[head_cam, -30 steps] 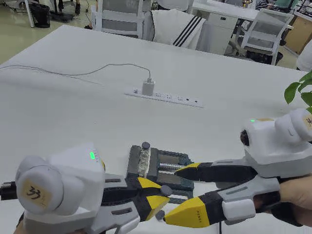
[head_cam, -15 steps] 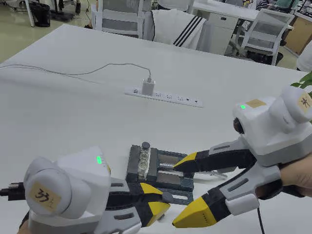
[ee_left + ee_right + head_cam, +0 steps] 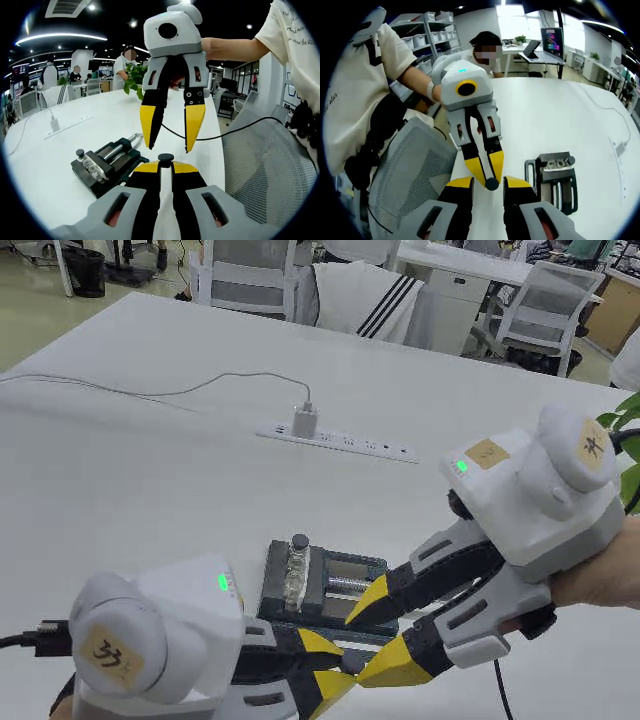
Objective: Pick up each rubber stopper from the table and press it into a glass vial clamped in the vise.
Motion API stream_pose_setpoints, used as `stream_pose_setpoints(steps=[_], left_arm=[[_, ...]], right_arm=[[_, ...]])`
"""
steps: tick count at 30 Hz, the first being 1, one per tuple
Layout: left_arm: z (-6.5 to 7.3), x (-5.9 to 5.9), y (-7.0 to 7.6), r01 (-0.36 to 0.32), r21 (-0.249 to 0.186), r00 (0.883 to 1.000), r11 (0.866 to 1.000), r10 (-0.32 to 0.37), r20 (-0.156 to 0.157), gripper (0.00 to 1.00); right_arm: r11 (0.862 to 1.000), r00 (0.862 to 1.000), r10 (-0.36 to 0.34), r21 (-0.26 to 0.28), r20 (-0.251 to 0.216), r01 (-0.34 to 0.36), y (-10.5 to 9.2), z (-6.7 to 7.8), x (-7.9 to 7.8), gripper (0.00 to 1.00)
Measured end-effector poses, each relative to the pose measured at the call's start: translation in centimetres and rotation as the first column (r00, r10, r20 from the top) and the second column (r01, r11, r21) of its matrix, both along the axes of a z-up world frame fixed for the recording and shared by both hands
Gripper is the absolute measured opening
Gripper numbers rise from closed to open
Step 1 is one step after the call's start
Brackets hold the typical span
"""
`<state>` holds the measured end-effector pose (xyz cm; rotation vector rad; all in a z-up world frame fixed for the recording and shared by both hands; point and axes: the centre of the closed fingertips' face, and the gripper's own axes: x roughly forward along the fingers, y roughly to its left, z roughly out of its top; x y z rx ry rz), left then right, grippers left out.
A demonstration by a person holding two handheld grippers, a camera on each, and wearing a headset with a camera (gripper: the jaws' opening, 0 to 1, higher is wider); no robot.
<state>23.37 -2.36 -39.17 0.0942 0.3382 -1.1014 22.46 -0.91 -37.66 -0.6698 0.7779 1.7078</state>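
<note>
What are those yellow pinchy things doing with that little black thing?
A person holds a gripper in each hand over a white table. The left gripper is shut on a small dark rubber stopper. The right gripper is open, its tips close to that stopper, perhaps to take it. On the table, a vise clamps a glass vial with another stopper already in its top.

white table (image 3: 150, 440), mesh chairs (image 3: 545, 295), ceiling lights (image 3: 60, 36)

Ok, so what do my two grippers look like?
Left gripper and right gripper match: white housings with a green light, grey frames, black jaws tipped yellow, a black cable each. The left's knob is labelled 33. You wear a pale short-sleeved T-shirt.
</note>
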Motion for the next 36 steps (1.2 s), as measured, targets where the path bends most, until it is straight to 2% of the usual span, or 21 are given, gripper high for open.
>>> stream_pose_setpoints(steps=[3, 6, 15, 23, 30, 36], left_arm=[[0.0, -0.1, -0.1, 0.004, 0.000, 1.000, 1.000, -0.004, -0.001, 0.04], [0.0, -0.1, -0.1, 0.005, -0.001, 1.000, 1.000, -0.005, -0.001, 0.04], [-0.1, -0.3, -0.3, 0.009, -0.004, 1.000, 1.000, -0.009, -0.008, 0.04], [-0.2, -0.4, -0.5, 0.018, -0.002, 1.000, 1.000, -0.018, -0.012, 0.04], [-0.1, -0.4, -0.6, 0.020, -0.015, 0.999, 1.000, -0.021, -0.037, 0.04], [-0.2, -0.4, -0.7, 0.019, -0.021, 0.998, 1.000, -0.020, -0.054, 0.04]], right_arm=[[0.999, 0.999, 0.028, -0.043, 0.020, -0.027, -0.4, -0.6, 0.0, 0.16], [0.997, 0.999, 0.044, -0.061, 0.031, -0.042, -0.6, -0.9, -0.1, 0.15], [0.995, 0.997, 0.065, -0.077, 0.031, -0.063, -0.7, -1.2, -0.5, 0.12], [0.989, 0.994, 0.102, -0.113, 0.046, -0.096, -0.9, -1.6, -0.6, 0.11], [0.981, 0.987, 0.143, -0.146, 0.070, -0.132, -1.0, -1.6, -0.6, 0.10], [0.977, 0.985, 0.152, -0.165, 0.079, -0.137, -1.1, -1.8, -0.5, 0.08]])
